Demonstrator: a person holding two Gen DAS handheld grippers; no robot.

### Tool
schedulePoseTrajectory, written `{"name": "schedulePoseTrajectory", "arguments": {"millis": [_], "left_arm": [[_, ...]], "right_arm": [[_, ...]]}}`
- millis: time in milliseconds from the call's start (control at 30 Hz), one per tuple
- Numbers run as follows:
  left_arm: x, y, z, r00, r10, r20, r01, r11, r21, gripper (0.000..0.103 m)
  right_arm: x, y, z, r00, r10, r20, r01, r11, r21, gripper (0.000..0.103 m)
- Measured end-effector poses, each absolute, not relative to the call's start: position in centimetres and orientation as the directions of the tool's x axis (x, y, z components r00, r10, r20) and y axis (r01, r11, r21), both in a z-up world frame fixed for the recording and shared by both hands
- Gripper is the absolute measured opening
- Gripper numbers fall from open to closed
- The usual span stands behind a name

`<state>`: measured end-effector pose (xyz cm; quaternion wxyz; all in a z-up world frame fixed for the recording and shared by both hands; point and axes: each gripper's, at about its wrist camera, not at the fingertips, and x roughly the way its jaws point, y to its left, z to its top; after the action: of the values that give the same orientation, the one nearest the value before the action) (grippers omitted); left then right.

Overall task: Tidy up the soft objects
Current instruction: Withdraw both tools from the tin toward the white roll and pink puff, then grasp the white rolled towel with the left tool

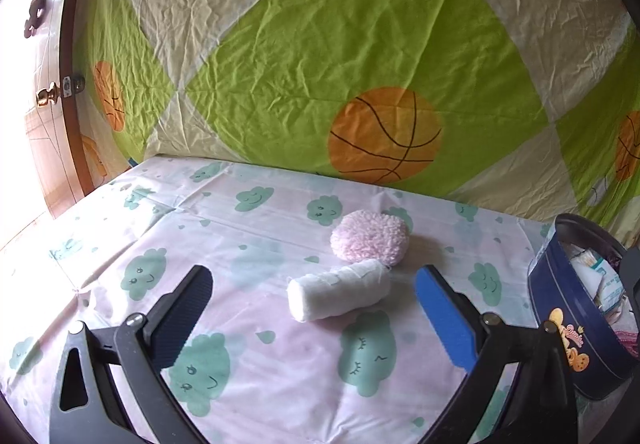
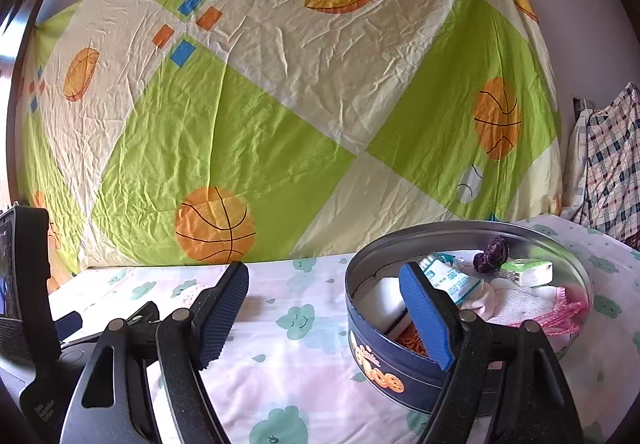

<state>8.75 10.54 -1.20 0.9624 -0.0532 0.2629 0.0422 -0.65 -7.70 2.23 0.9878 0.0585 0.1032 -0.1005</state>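
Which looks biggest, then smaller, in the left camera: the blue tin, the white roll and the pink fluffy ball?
1. Blue tin, though it's nearest and partly cut off.
2. White roll and pink fluffy ball look about alike; the ball lies farther back.

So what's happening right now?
Left gripper open, lined up on gauze roll; pink puff behind it. Right gripper open, empty, by blue tin. Nothing blocking.

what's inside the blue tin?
In the blue tin: white block, printed packet, tissue pack, purple lump, pink-edged cloth. The right hand-held gripper's finger hides what lies beneath.
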Motion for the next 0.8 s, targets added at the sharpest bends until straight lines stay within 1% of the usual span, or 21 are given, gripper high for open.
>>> {"name": "schedulePoseTrajectory", "arguments": {"millis": [133,200,267,333,467,567,633,700,767,800], "left_arm": [[10.3,12.9,-1.8,0.821,0.044,-0.569,-0.108,0.991,-0.079,0.103],[11.0,13.5,-2.0,0.815,0.051,-0.577,-0.115,0.99,-0.075,0.103],[11.5,13.1,-1.9,0.817,0.054,-0.575,-0.096,0.994,-0.043,0.103],[12.0,12.0,-2.0,0.81,0.039,-0.585,-0.042,0.999,0.008,0.103],[13.1,9.6,-2.5,0.786,0.015,-0.618,0.041,0.996,0.076,0.102],[14.4,8.5,-3.2,0.753,0.037,-0.657,0.055,0.991,0.12,0.1],[15.4,8.7,-3.9,0.705,0.021,-0.708,0.067,0.993,0.096,0.082],[16.0,9.4,-4.6,0.667,-0.024,-0.745,0.075,0.997,0.035,0.079],[16.3,10.1,-4.8,0.647,-0.071,-0.759,0.081,0.996,-0.025,0.075],[16.4,10.3,-5.0,0.639,-0.097,-0.763,0.09,0.995,-0.051,0.065]], "right_arm": [[0.2,-7.1,1.9,0.952,-0.177,-0.251,0.207,0.974,0.097,0.08],[0.5,-7.0,1.8,0.951,-0.164,-0.263,0.195,0.976,0.098,0.08],[0.5,-7.1,1.7,0.951,-0.154,-0.267,0.187,0.977,0.104,0.08],[0.6,-7.2,1.7,0.952,-0.142,-0.27,0.178,0.978,0.111,0.08],[0.8,-7.1,1.6,0.953,-0.121,-0.276,0.159,0.98,0.116,0.08],[0.8,-6.9,1.6,0.955,-0.11,-0.275,0.145,0.983,0.111,0.08],[0.7,-6.9,1.6,0.957,-0.105,-0.271,0.14,0.984,0.111,0.08],[0.8,-6.8,1.6,0.957,-0.1,-0.274,0.134,0.985,0.11,0.08],[0.9,-6.7,1.6,0.955,-0.096,-0.281,0.131,0.986,0.106,0.08],[1.0,-6.7,1.6,0.955,-0.096,-0.282,0.13,0.986,0.104,0.08]]}}
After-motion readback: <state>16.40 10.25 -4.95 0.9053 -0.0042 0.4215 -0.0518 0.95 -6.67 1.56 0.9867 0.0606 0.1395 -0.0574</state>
